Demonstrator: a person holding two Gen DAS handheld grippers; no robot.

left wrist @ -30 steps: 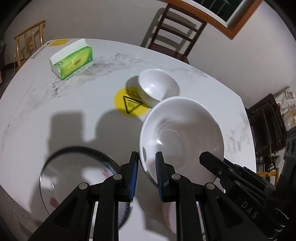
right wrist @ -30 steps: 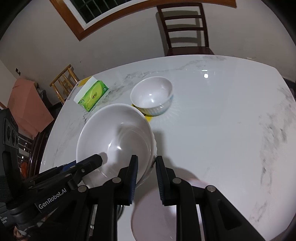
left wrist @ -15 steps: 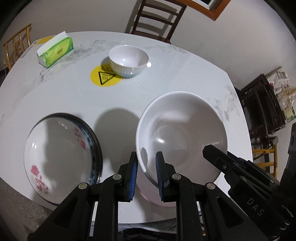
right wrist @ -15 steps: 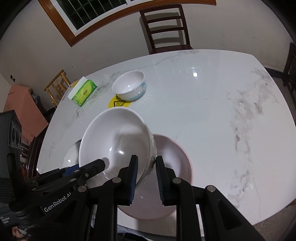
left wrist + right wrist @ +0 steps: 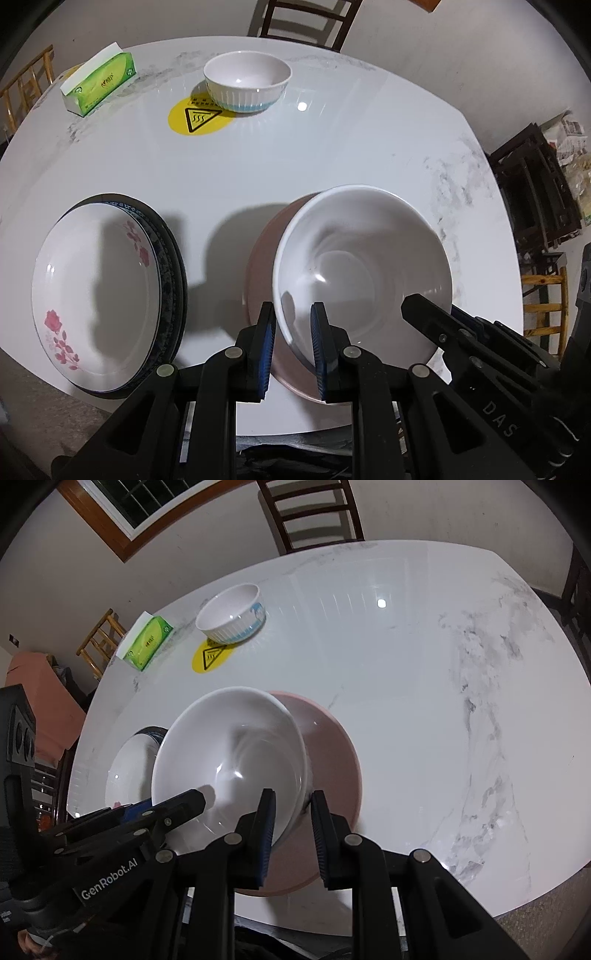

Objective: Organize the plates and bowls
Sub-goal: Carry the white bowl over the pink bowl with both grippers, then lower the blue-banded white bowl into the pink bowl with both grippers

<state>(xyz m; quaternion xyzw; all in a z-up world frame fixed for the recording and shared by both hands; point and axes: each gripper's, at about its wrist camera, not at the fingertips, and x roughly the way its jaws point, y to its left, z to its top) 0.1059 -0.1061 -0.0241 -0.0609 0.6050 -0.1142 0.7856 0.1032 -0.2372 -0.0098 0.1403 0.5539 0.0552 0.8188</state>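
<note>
Both grippers hold one large white bowl [image 5: 362, 266] by opposite rims. My left gripper [image 5: 293, 332] is shut on its near left rim; my right gripper [image 5: 293, 812] is shut on its right rim. The bowl [image 5: 229, 753] hangs tilted just above a pink plate [image 5: 262, 280], also seen in the right wrist view [image 5: 332, 760]. A rose-patterned white plate [image 5: 92, 291] lies on a dark-rimmed plate [image 5: 173, 266] at the left. A small ribbed white bowl [image 5: 247, 86] stands at the far side.
A green tissue box [image 5: 98, 83] sits at the far left of the white marble table [image 5: 332, 147]. A yellow warning sticker [image 5: 197, 116] lies beside the small bowl. A wooden chair [image 5: 314, 513] stands behind the table. The table's near edge is just below the plates.
Both grippers carried the large white bowl back toward the table's near edge and lowered it over the pink plate. The small bowl and tissue box now look farther away.
</note>
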